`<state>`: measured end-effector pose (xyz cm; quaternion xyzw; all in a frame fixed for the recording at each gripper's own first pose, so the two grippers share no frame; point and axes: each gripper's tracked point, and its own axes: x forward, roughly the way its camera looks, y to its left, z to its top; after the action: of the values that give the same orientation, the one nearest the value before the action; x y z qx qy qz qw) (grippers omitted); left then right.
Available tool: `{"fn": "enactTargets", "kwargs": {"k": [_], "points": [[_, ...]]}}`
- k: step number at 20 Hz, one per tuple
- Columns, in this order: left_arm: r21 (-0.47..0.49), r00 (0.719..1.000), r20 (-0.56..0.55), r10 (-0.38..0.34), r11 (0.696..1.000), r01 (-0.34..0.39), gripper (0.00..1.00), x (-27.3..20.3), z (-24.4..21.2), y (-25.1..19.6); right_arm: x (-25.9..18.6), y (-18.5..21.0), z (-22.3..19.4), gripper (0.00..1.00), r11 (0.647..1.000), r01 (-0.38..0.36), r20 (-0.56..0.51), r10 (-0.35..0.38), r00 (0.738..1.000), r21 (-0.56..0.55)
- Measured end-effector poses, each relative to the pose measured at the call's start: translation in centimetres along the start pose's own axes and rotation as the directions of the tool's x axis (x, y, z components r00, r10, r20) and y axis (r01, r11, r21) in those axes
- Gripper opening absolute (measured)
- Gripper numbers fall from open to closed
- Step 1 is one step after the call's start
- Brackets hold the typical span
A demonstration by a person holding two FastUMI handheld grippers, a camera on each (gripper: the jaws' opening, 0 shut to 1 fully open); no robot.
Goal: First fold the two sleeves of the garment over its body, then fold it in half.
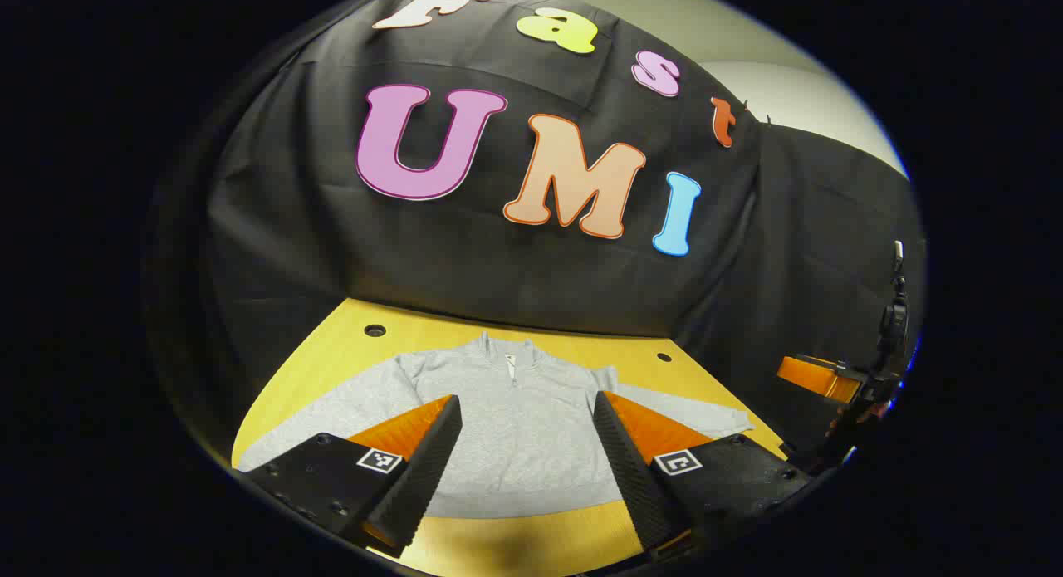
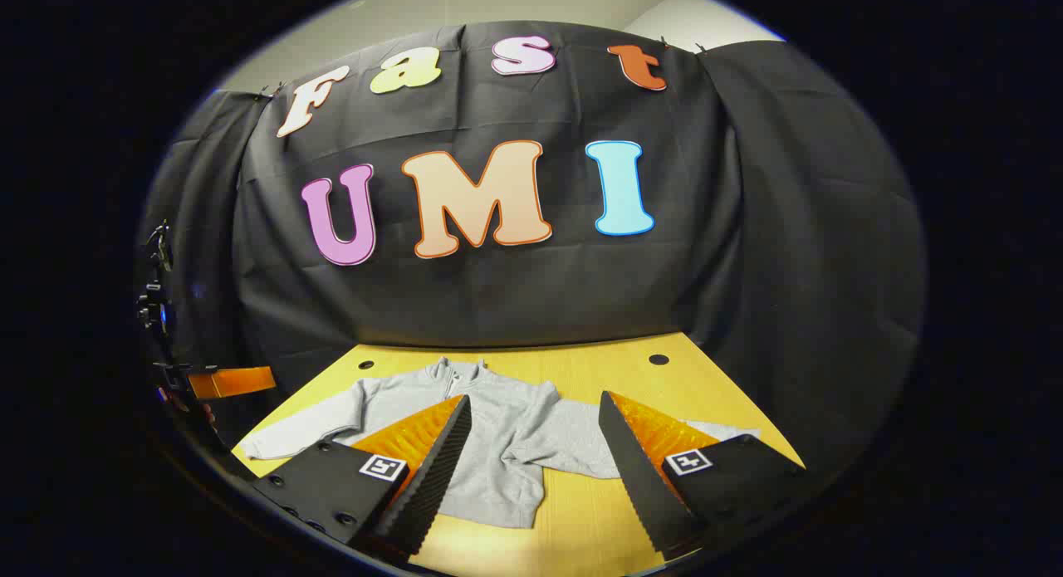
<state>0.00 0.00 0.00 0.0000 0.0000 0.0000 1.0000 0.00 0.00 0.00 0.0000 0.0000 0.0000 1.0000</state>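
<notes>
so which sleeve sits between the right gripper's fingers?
The sleeve on that view's right side, spread flat across the table. The other sleeve lies outside the right gripper.

Recording booth (black cloth wall (image 2: 789,253))

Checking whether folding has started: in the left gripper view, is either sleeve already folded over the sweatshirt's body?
No. Both sleeves of the grey sweatshirt lie spread out to the sides on the yellow table.

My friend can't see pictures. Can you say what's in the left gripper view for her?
A grey zip-neck sweatshirt lies flat on a yellow table, both sleeves spread out unfolded. The left gripper hovers open above it, in front of a black cloth wall.
</notes>
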Motion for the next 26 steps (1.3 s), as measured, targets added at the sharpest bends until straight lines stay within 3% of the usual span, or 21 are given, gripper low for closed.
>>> {"fn": "enactTargets", "kwargs": {"k": [10, 11, 16, 19, 20, 21, 22, 25, 26], "points": [[-0.006, 0.999, -0.027, 0.043, 0.999, -0.044, 0.94, -0.3, -1.0, 0.1, -0.3, -4.8, -1.4, 0.97, 0.997, 0.076, -0.049, -0.076, 0.996, 0.001], [-0.007, 0.999, -0.028, 0.042, 0.999, -0.042, 0.94, -0.2, -1.0, -0.2, -0.1, -5.4, -1.4, 0.94, 0.996, 0.085, -0.053, -0.085, 0.995, 0.003], [0.012, 0.998, -0.031, 0.057, 0.998, -0.056, 0.94, 0.2, -0.8, -0.3, 0.6, -8.4, -1.5, 0.97, 0.992, 0.124, -0.064, -0.121, 0.991, 0.032], [0.015, 0.999, -0.031, 0.044, 0.999, -0.043, 0.94, 0.3, -1.0, -0.7, 1.0, -12.5, -2.9, 0.97, 0.981, 0.187, -0.118, -0.181, 0.976, 0.046], [0.019, 0.998, -0.036, 0.045, 0.999, -0.045, 0.94, 0.4, -1.1, -0.6, 1.0, -14.2, -3.6, 0.93, 0.977, 0.212, -0.136, -0.207, 0.969, 0.030], [0.020, 0.998, -0.041, 0.049, 0.999, -0.048, 0.94, 0.5, -1.2, -0.5, 0.9, -15.9, -4.0, 0.97, 0.972, 0.236, -0.149, -0.232, 0.961, 0.011], [0.018, 0.998, -0.044, 0.050, 0.999, -0.049, 0.94, 0.6, -1.3, -0.6, 1.0, -17.3, -4.4, 0.93, 0.969, 0.249, -0.157, -0.246, 0.957, 0.001], [0.021, 0.997, -0.060, 0.049, 0.999, -0.047, 0.94, 1.0, -1.7, -1.1, 1.7, -21.5, -6.1, 0.97, 0.960, 0.279, -0.205, -0.278, 0.938, -0.026], [0.029, 0.997, -0.065, 0.050, 0.998, -0.048, 0.94, 1.1, -1.7, -1.2, 2.1, -22.9, -6.7, 0.94, 0.958, 0.286, -0.224, -0.285, 0.932, -0.028]]}}
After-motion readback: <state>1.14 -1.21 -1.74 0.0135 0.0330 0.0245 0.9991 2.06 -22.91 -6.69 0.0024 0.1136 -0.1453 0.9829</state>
